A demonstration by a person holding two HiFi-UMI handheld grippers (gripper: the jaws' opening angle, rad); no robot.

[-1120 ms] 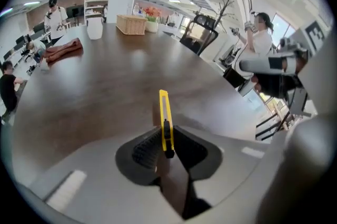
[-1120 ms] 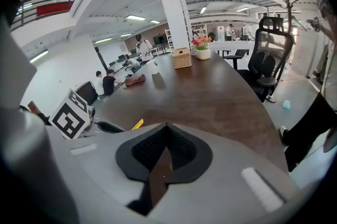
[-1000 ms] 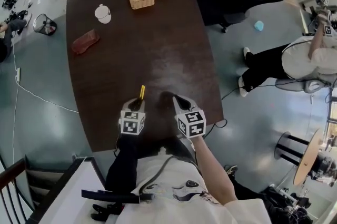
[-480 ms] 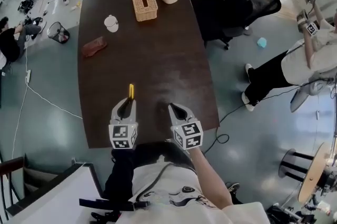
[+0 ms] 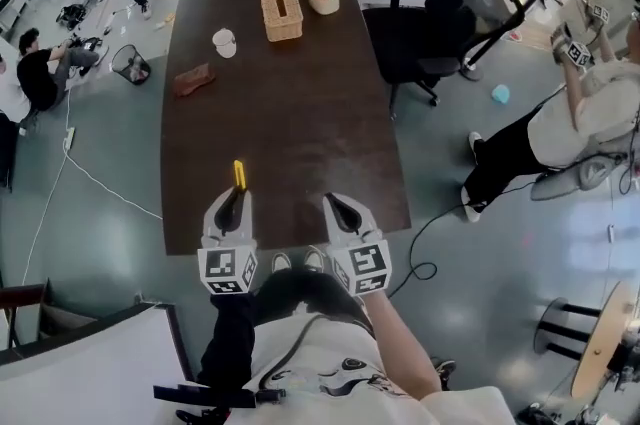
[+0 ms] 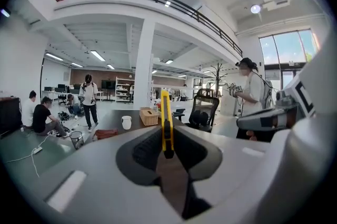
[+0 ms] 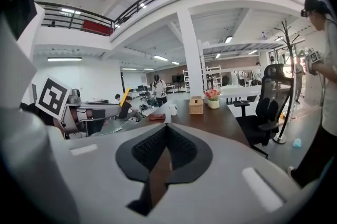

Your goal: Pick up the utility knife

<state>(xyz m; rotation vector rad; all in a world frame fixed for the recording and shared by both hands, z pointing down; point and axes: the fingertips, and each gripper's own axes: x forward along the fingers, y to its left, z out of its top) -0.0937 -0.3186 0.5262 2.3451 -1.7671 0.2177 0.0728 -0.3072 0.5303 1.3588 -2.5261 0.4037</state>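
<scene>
While left gripper [image 5: 233,205] clamps tight on yellow utility knife [image 5: 239,175], tip poking forward over near part of table [image 5: 300,103], pick-up looks done, lift in hand. Right gripper [image 5: 336,207] pinched closed, nothing in it. Next: keep squeeze firm, knife level. Versus one second ago: both grippers drawn back toward near table edge, table lying farther below, basket [image 5: 281,10] at far end unmoved

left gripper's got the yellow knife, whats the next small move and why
Probably lift the left gripper straight up a little, jaws held shut: the utility knife is clamped between them, its end sticking out over the table. The right gripper is shut on nothing.
</scene>
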